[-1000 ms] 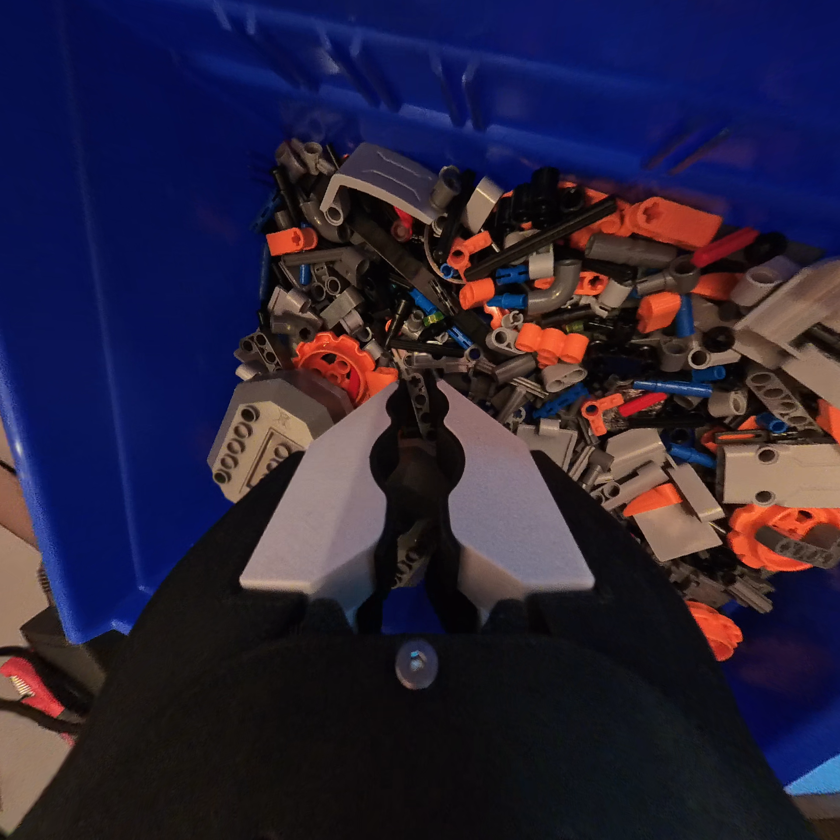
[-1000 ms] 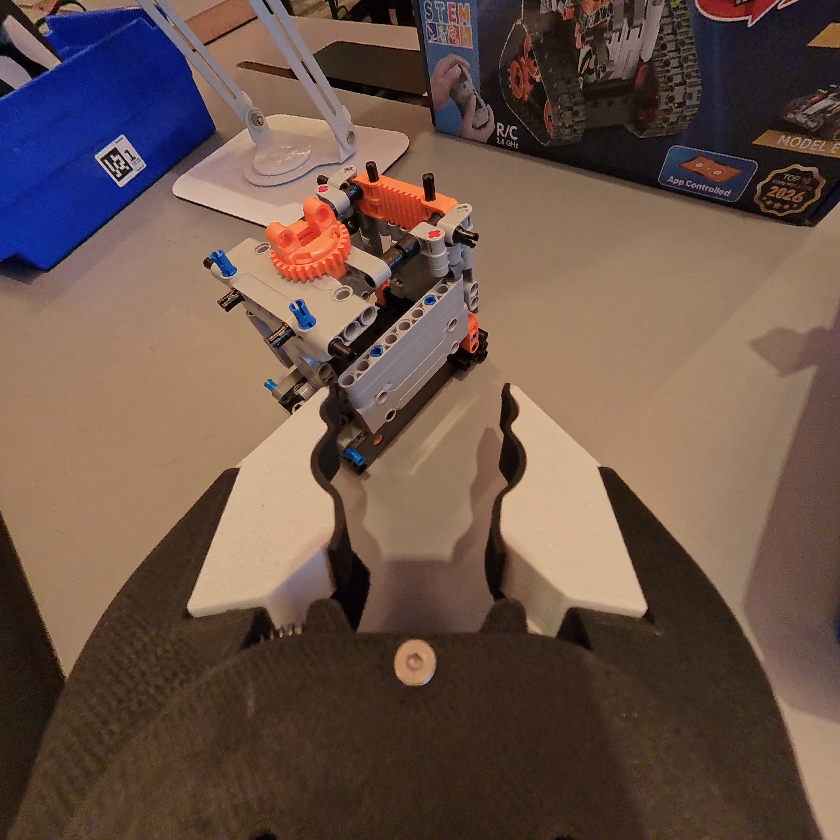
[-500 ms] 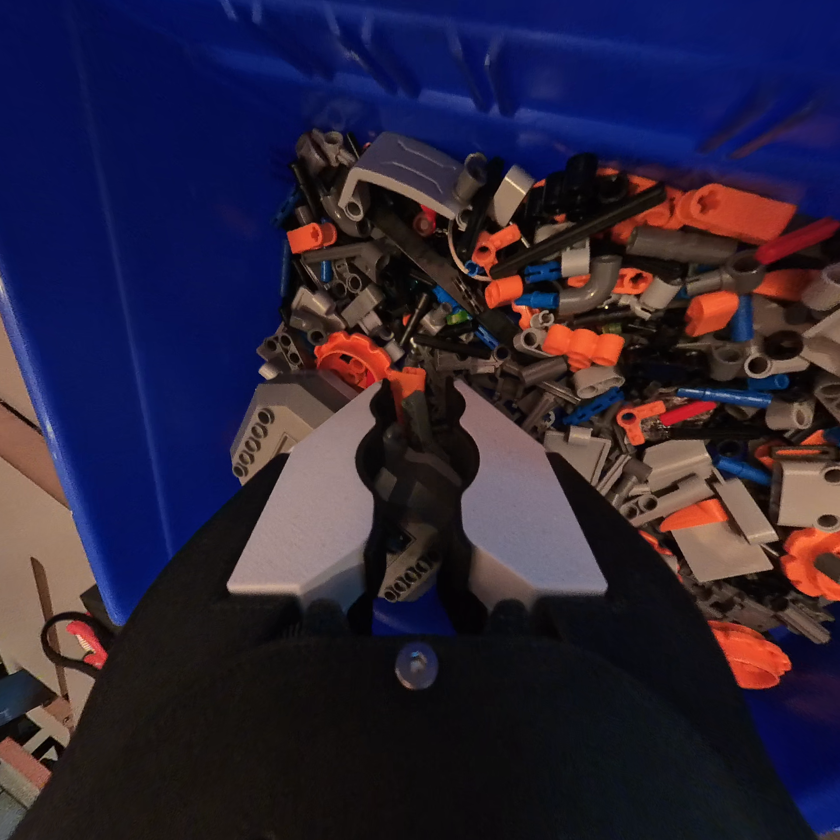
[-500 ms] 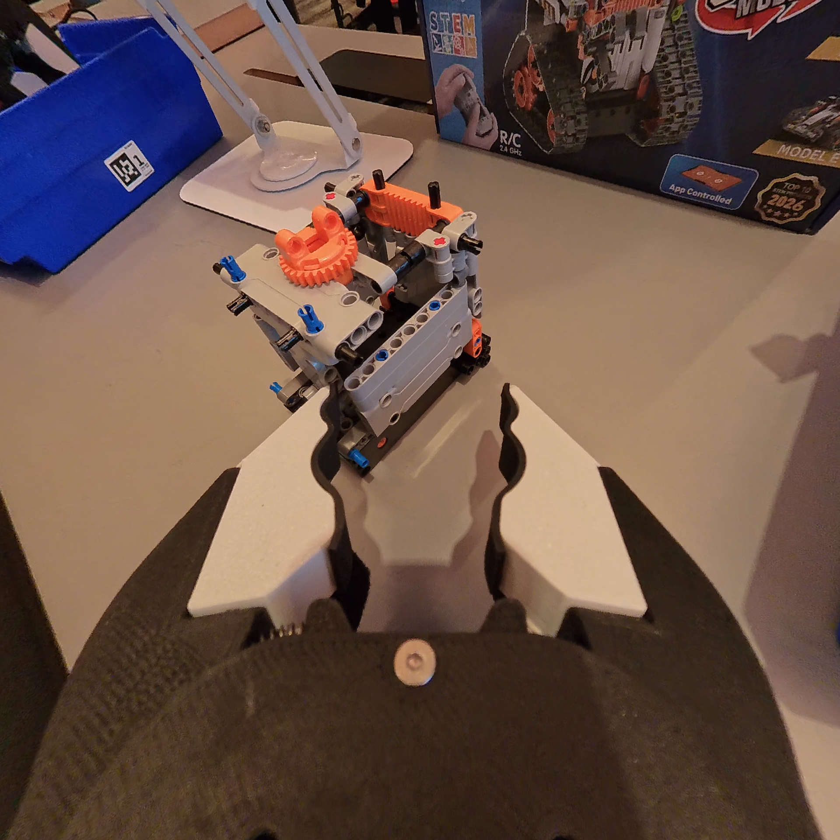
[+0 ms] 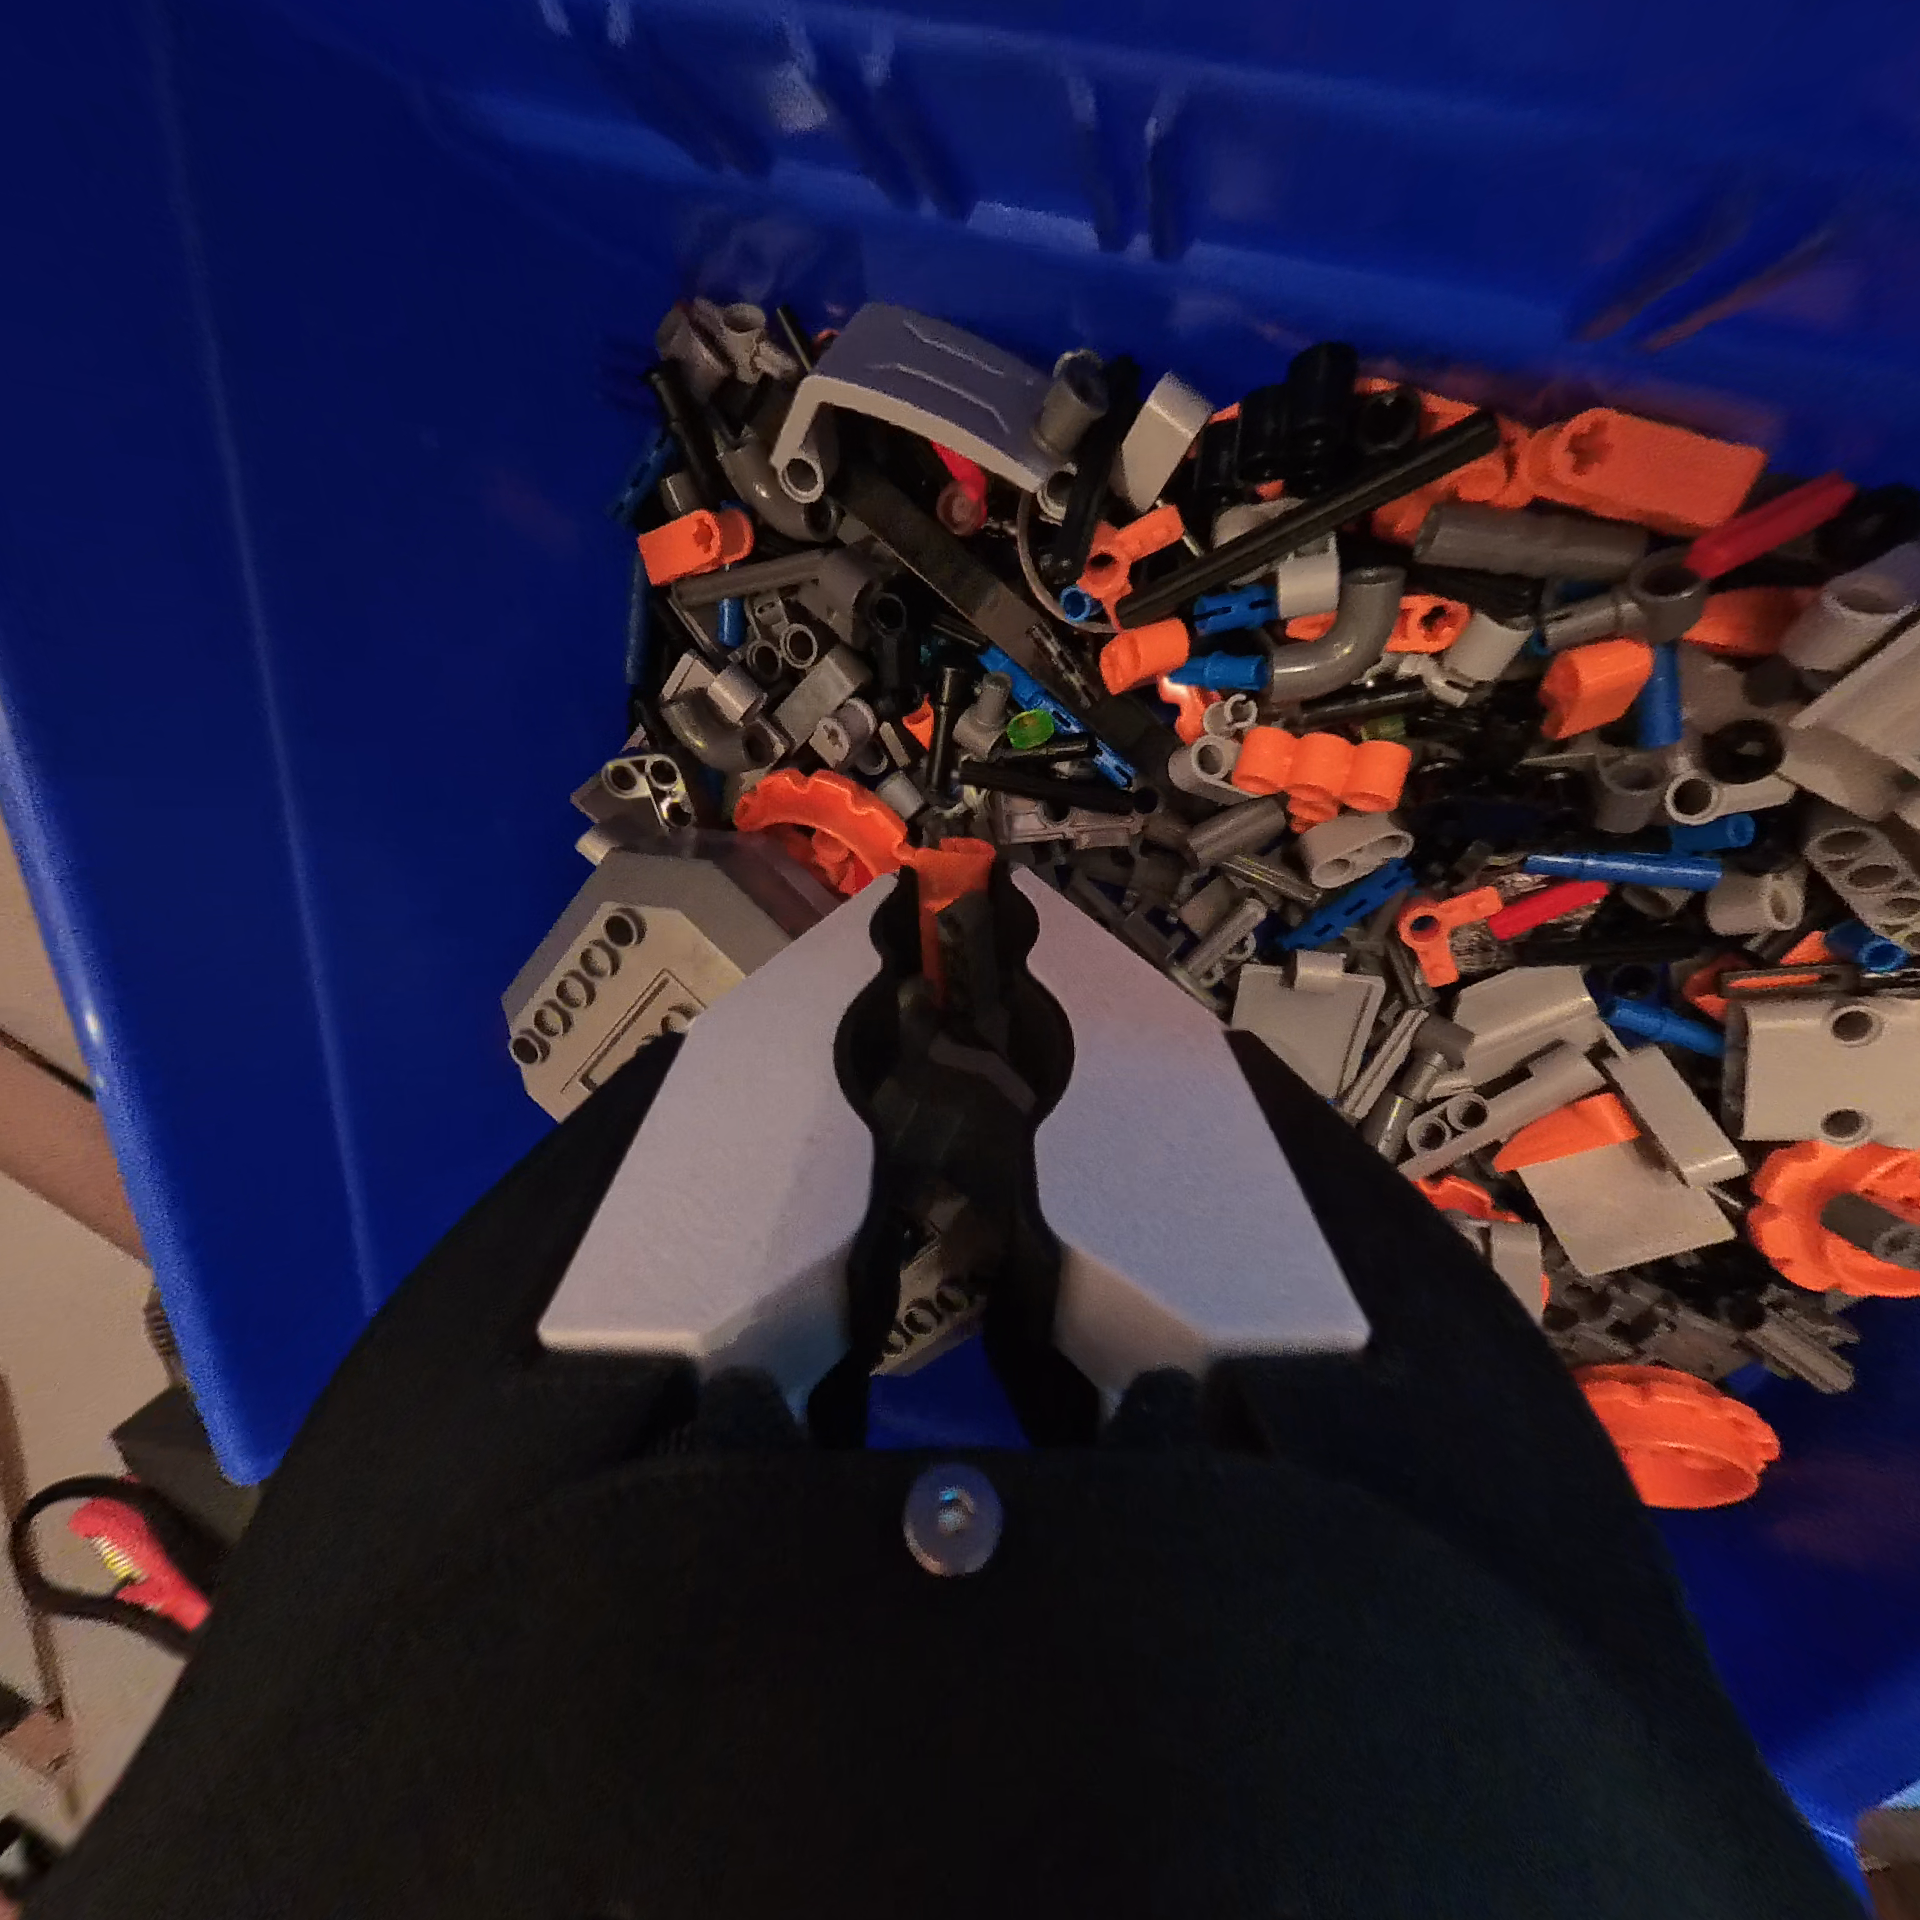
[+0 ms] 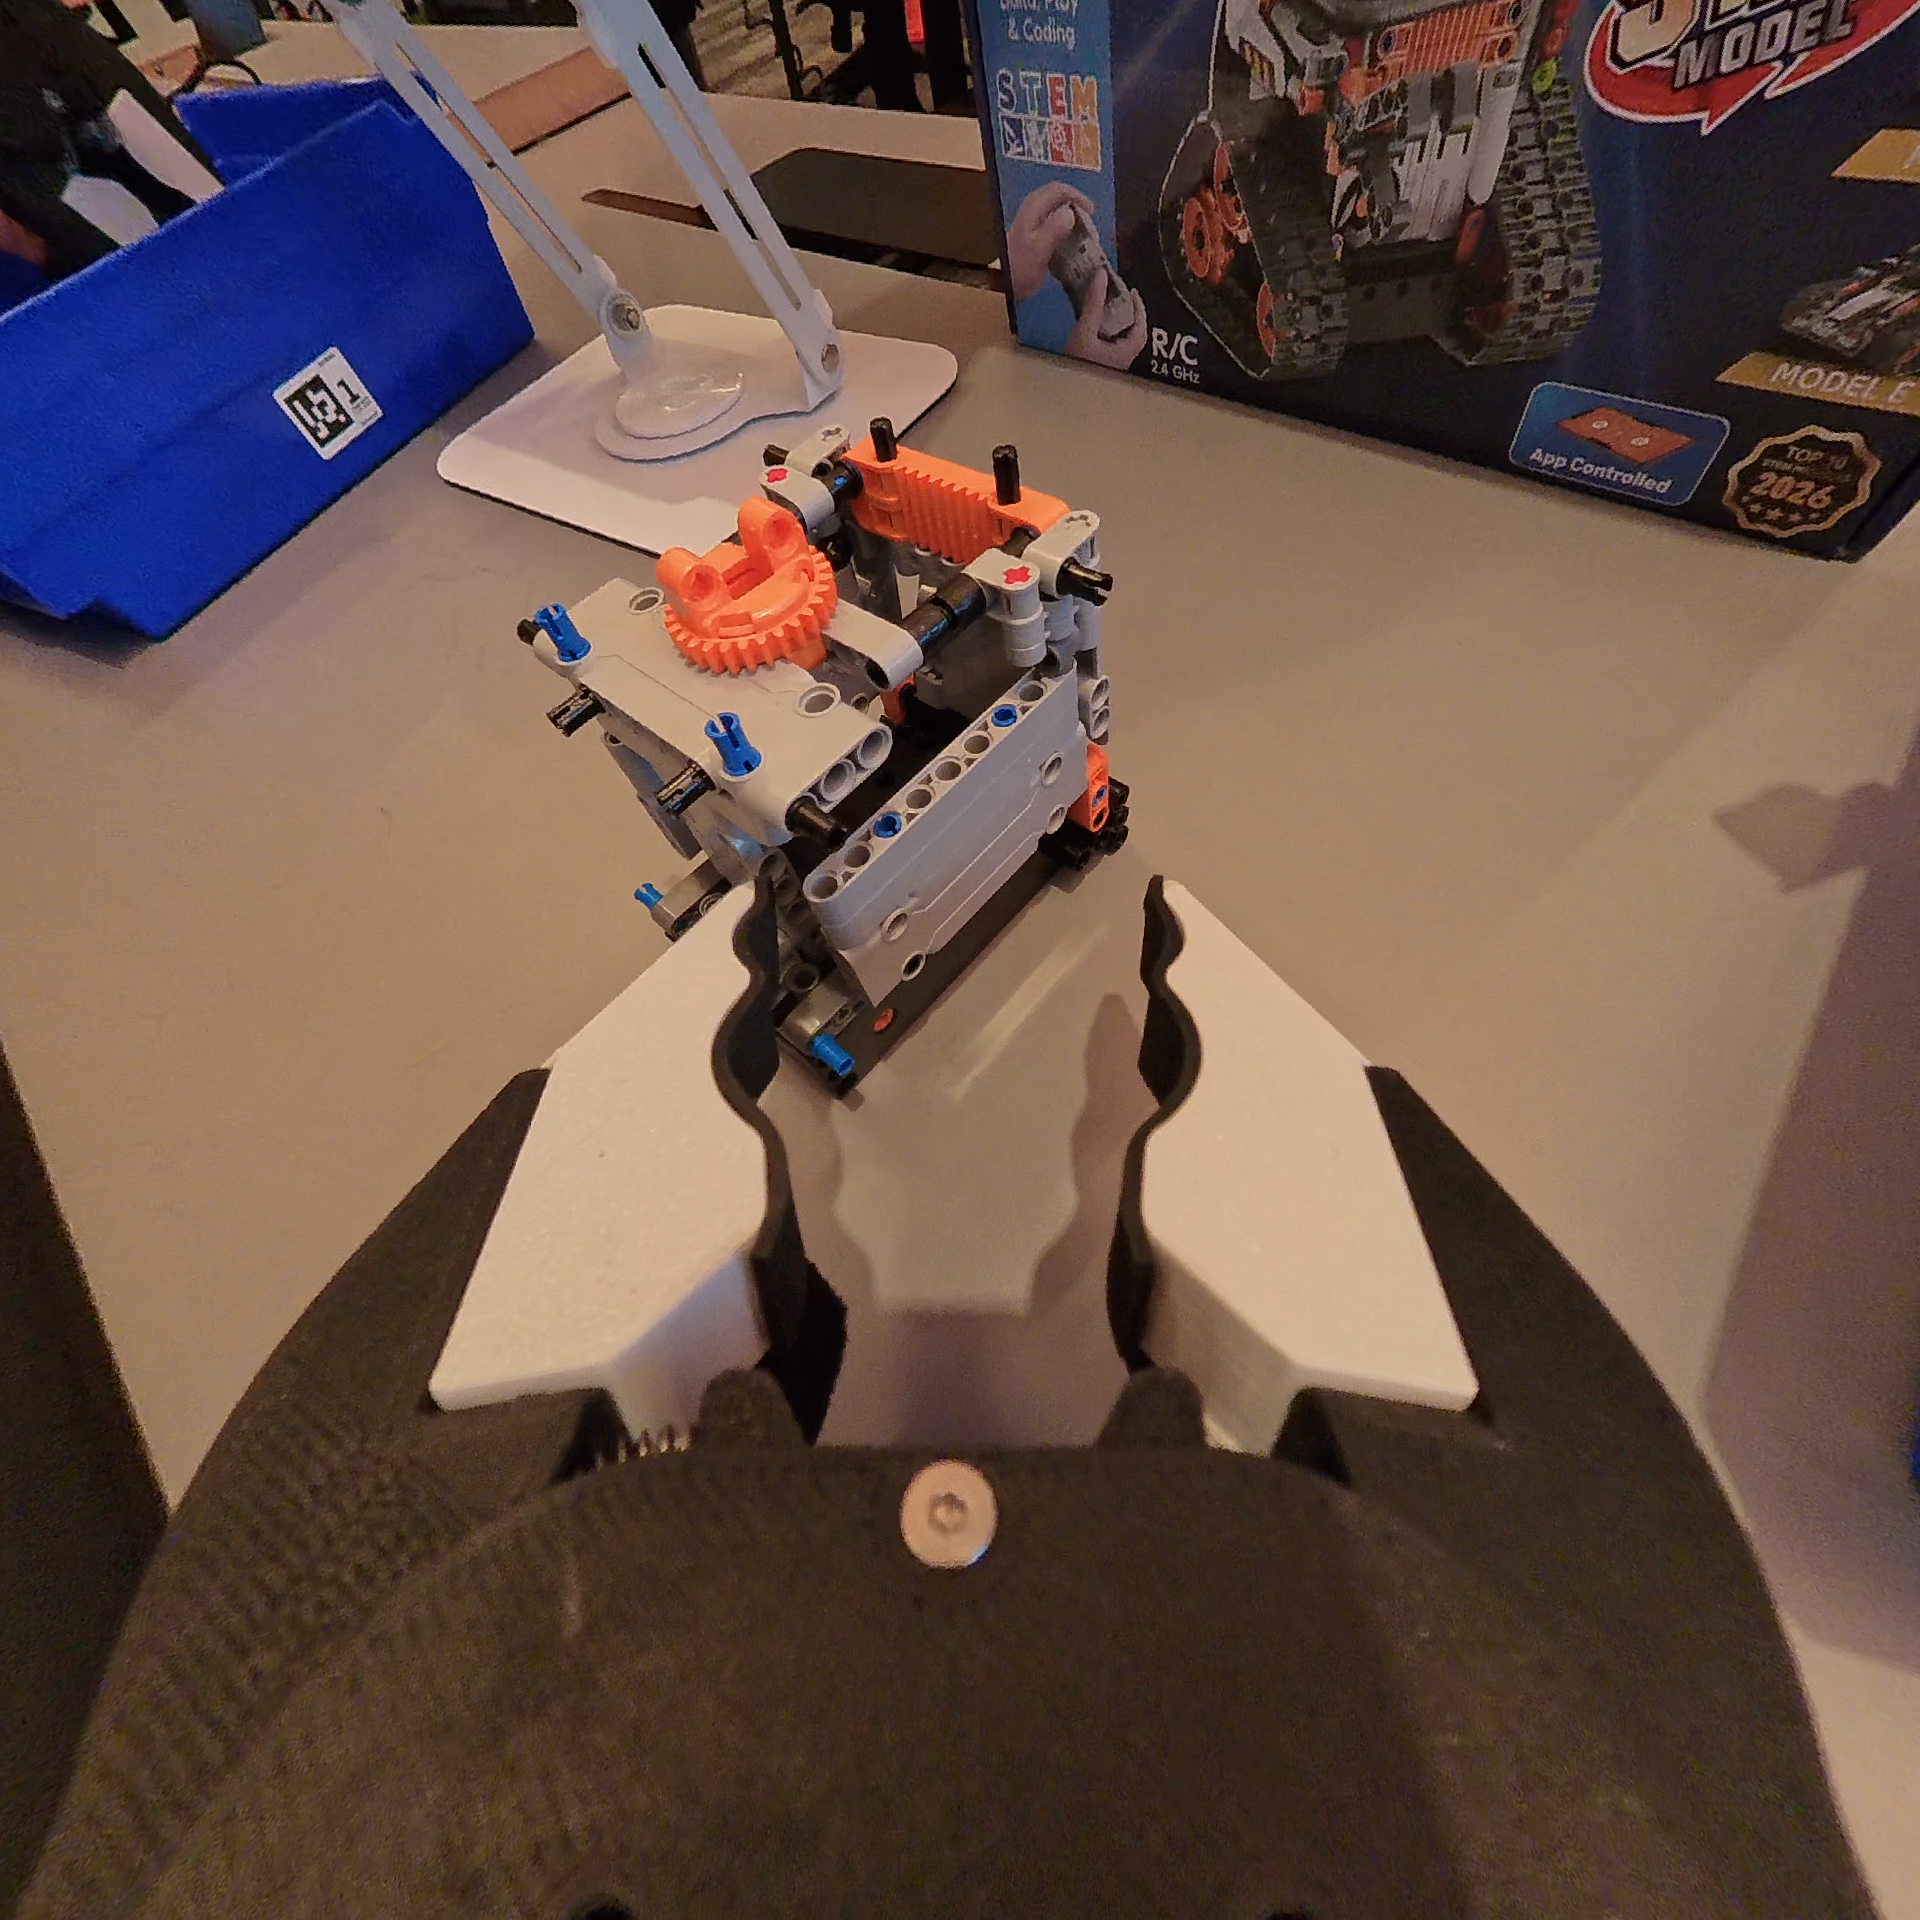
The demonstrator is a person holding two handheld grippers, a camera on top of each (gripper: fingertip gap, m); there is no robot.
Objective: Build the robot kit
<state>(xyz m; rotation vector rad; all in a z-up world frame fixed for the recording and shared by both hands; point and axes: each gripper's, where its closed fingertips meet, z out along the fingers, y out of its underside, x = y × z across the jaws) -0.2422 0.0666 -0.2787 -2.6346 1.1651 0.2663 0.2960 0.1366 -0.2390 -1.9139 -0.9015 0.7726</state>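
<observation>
My left gripper (image 5: 954, 883) is down inside a blue bin (image 5: 364, 623), over a pile of small building parts (image 5: 1299, 727) in grey, black, orange and blue. Its jaws are nearly closed on a small orange part (image 5: 961, 860) at the tips. Next to it are an orange toothed wheel (image 5: 821, 826) and a large grey block (image 5: 613, 977). My right gripper (image 6: 961, 894) is open and empty, low over the grey table (image 6: 1455, 831). A part-built grey, black and orange model (image 6: 831, 727) stands just ahead, its near corner between the fingers, by the left finger (image 6: 665, 1091).
In the right wrist view the blue bin (image 6: 208, 364) with a square code label sits at the far left. A white stand with a flat base (image 6: 707, 416) is behind the model. A large printed toy box (image 6: 1455, 208) stands at the back right. The left gripper's tips are roughly 55 cm from the right gripper's.
The left gripper has shifted a little in the bin, and a small orange part now sits between its tips where a dark piece showed. The right gripper has barely moved.
</observation>
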